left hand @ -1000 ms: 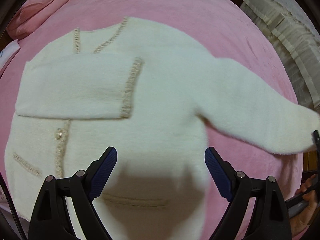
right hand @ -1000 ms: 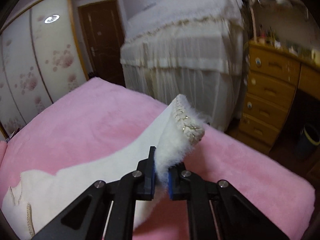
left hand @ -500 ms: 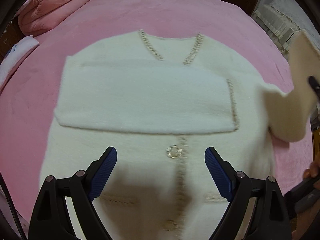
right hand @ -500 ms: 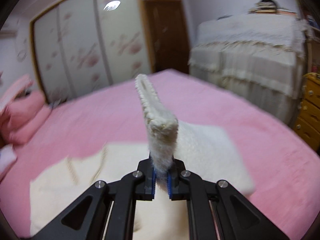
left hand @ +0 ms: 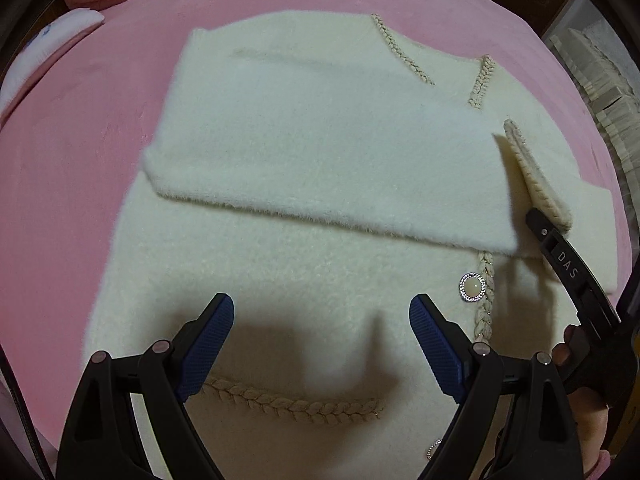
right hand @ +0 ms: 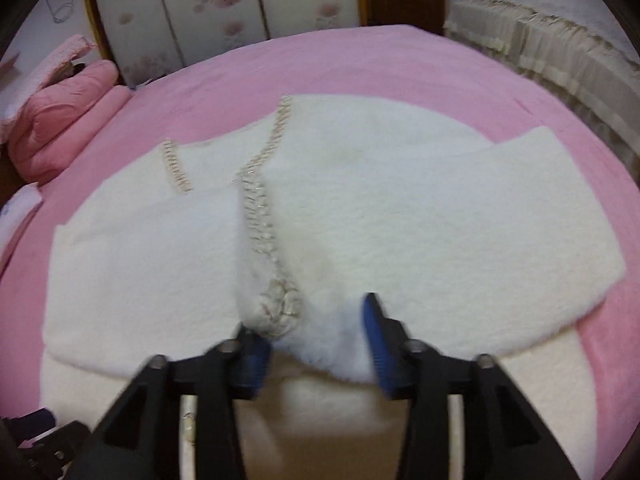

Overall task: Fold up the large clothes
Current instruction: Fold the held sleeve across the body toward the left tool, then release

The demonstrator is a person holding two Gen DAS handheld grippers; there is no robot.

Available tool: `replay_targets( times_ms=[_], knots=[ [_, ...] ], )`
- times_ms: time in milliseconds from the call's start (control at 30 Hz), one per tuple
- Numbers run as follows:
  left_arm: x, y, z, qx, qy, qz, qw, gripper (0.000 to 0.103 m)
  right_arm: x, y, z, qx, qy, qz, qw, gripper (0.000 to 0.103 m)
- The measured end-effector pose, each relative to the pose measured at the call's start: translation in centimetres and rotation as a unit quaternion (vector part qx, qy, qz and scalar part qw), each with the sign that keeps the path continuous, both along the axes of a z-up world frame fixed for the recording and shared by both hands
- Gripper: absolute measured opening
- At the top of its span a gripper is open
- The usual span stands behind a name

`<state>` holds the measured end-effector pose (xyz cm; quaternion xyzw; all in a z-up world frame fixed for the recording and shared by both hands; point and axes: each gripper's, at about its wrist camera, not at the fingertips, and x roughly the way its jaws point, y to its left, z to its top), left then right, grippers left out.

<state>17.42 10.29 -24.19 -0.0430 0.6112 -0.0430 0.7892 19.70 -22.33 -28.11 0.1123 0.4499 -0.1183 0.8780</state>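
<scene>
A fluffy white cardigan (left hand: 304,272) with beige braided trim lies front up on a pink bed (left hand: 72,152). One sleeve (left hand: 320,160) is folded flat across the chest. My left gripper (left hand: 322,344) is open and empty, hovering above the lower front near a pocket trim (left hand: 296,404). My right gripper (right hand: 314,340) is open, its jaws wide apart over the second sleeve's cuff (right hand: 276,308), which lies across the chest. In the left wrist view the right gripper's finger (left hand: 560,256) sits beside that cuff (left hand: 536,176). The cardigan also shows in the right wrist view (right hand: 440,216).
Pink bedding (right hand: 60,120) is piled at the bed's far left. A wardrobe with flowered doors (right hand: 224,8) and a dark door stand behind the bed. A white frilled cover (right hand: 560,48) lies at the right. A round button (left hand: 472,287) sits on the cardigan's front.
My right gripper carried the second sleeve over the chest, lowered it, and opened, letting the cuff go. My left gripper stayed open and shifted over the cardigan's lower front.
</scene>
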Motion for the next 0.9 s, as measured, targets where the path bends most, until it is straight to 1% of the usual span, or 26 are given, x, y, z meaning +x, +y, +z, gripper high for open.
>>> replay_targets(
  times_ms=[33,100,167,200,267,300,367,433,500,700,733,767,800,833,867,900],
  knots=[
    [0.0,-0.1,0.2,-0.004,-0.002,0.0,1.0,0.088,0.2,0.1,0.1,0.007,0.002,0.009,1.0,0.063],
    [0.2,-0.5,0.8,-0.018,-0.008,-0.003,0.9998,0.088,-0.6,1.5,0.4,0.018,-0.001,0.025,1.0,0.064],
    [0.5,-0.9,1.4,-0.041,-0.017,-0.008,0.999,0.088,-1.2,1.0,1.2,0.036,-0.005,0.036,0.999,0.067],
    [0.8,-1.2,1.8,-0.06,-0.021,-0.014,0.9978,0.088,-1.4,0.7,1.4,0.048,-0.008,0.038,0.998,0.069],
    [1.3,-2.4,2.3,-0.103,-0.021,-0.031,0.994,0.088,-2.6,-0.1,1.9,0.069,-0.023,0.034,0.997,0.074],
    [1.6,-2.9,2.4,-0.122,-0.022,-0.038,0.9916,0.088,-3.2,-0.6,2.2,0.075,-0.03,0.028,0.996,0.075],
    [2.1,-4.9,2.6,-0.163,-0.016,-0.049,0.9852,0.088,-4.1,-2.2,2.6,0.075,-0.032,0.013,0.997,0.076],
    [2.7,-6.6,2.1,-0.195,-0.002,-0.055,0.9792,0.088,-4.8,-3.7,2.9,0.072,-0.029,0.002,0.997,0.076],
    [3.0,-8.6,1.6,-0.204,0.011,-0.056,0.9772,0.088,-5.6,-5.5,2.9,0.074,-0.029,-0.011,0.997,0.076],
    [3.7,-13.9,0.0,-0.183,0.023,-0.051,0.9815,0.088,-6.7,-10.7,2.9,0.081,-0.02,-0.025,0.996,0.076],
    [3.7,-14.7,-0.3,-0.175,0.025,-0.048,0.9831,0.086,-7.1,-11.6,2.9,0.084,-0.016,-0.03,0.996,0.076],
    [3.9,-15.5,-1.1,-0.158,0.029,-0.044,0.986,0.08,-7.5,-12.2,2.9,0.085,-0.012,-0.035,0.996,0.076],
    [4.0,-16.2,-1.5,-0.133,0.035,-0.039,0.9898,0.075,-8.0,-12.9,2.8,0.087,-0.007,-0.041,0.995,0.076],
    [4.2,-17.2,-1.9,-0.098,0.04,-0.039,0.9937,0.065,-8.5,-13.5,2.6,0.088,-0.002,-0.046,0.995,0.076],
    [4.0,-17.5,-2.0,-0.079,0.038,-0.04,0.9953,0.061,-9.0,-14.0,2.4,0.09,0.003,-0.051,0.995,0.076],
    [4.0,-18.3,-2.1,-0.062,0.032,-0.045,0.9966,0.061,-9.3,-14.4,2.2,0.092,0.008,-0.055,0.994,0.076]
  ],
)
